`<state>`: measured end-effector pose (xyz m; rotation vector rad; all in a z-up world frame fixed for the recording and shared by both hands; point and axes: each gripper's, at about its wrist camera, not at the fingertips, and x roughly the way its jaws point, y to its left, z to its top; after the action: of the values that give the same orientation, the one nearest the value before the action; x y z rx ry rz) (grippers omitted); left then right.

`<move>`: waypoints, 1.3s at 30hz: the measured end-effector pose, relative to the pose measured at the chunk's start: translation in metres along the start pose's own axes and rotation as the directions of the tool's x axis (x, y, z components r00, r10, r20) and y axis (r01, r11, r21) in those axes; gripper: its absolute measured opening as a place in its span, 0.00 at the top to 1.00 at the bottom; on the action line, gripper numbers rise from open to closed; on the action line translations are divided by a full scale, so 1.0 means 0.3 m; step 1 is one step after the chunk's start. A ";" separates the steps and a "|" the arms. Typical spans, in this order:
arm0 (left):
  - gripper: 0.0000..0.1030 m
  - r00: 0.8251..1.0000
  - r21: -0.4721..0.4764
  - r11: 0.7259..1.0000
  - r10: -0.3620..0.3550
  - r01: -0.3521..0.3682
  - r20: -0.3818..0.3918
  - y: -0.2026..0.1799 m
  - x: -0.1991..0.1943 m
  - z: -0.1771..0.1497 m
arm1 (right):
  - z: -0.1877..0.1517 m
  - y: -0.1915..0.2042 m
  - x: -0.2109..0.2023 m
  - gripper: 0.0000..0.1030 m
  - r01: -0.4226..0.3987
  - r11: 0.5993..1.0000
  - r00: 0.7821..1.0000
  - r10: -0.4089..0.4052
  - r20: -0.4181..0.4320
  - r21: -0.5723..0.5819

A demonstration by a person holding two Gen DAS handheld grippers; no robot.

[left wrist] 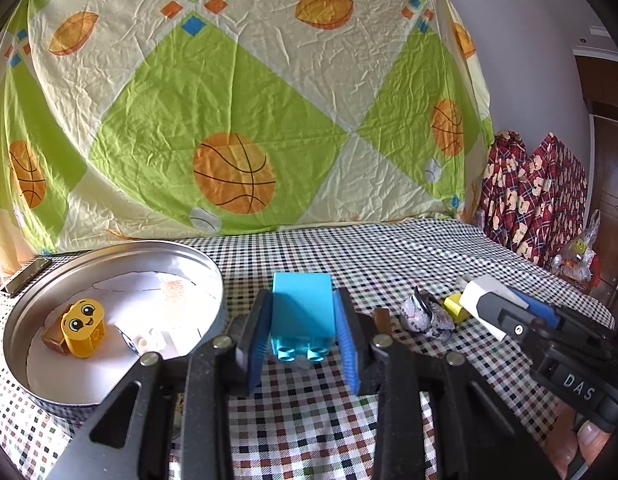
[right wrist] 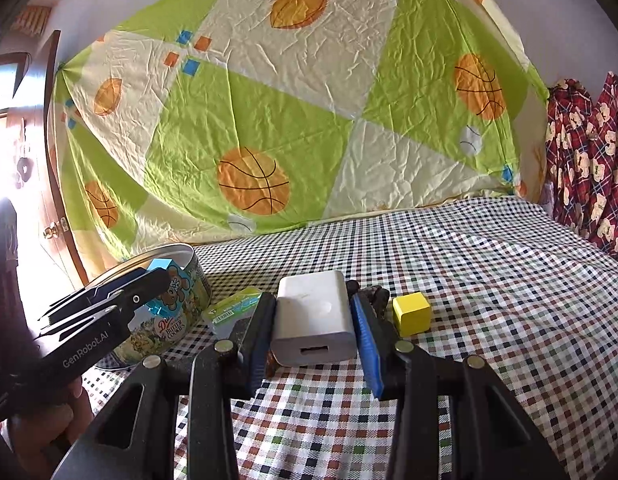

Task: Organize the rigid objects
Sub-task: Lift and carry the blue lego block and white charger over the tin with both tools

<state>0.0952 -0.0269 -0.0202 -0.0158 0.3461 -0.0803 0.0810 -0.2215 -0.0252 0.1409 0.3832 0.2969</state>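
Note:
My left gripper (left wrist: 303,340) is shut on a light blue toy brick (left wrist: 303,312), held just above the checked tablecloth beside the round metal tin (left wrist: 13,360). In the tin lie a yellow brick with a face (left wrist: 83,328), a brown block and a white piece (left wrist: 151,338). My right gripper (right wrist: 313,328) is shut on a white USB charger (right wrist: 313,316). A yellow cube (right wrist: 411,314) sits on the cloth just right of it. In the left wrist view the right gripper (left wrist: 493,304) shows at right with the charger.
A crumpled foil-like lump (left wrist: 423,316) and the yellow cube (left wrist: 457,308) lie between the grippers. A green packet (right wrist: 233,308) lies by the cookie tin (right wrist: 177,312). A basketball-print sheet hangs behind. Red patterned fabric (left wrist: 537,192) stands at right.

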 end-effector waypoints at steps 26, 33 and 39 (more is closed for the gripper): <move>0.70 0.999 -0.007 1.000 0.021 -0.021 0.027 0.025 -0.019 0.002 | 0.082 0.064 -0.045 0.60 0.028 0.998 0.989 -0.020 0.149 -0.052; 0.70 0.998 -0.022 0.999 0.044 -0.043 0.045 0.055 -0.036 0.000 | 0.079 0.096 -0.008 0.60 0.042 0.996 0.987 -0.030 0.157 -0.075; 0.70 0.997 -0.037 0.998 0.058 -0.056 0.048 0.087 -0.045 -0.001 | 0.082 0.123 0.012 0.60 0.032 0.996 0.987 -0.018 0.160 -0.082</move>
<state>0.0846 0.0003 -0.0166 -0.0433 0.2989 -0.0168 0.0843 -0.1874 0.0031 0.0763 0.2133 0.2744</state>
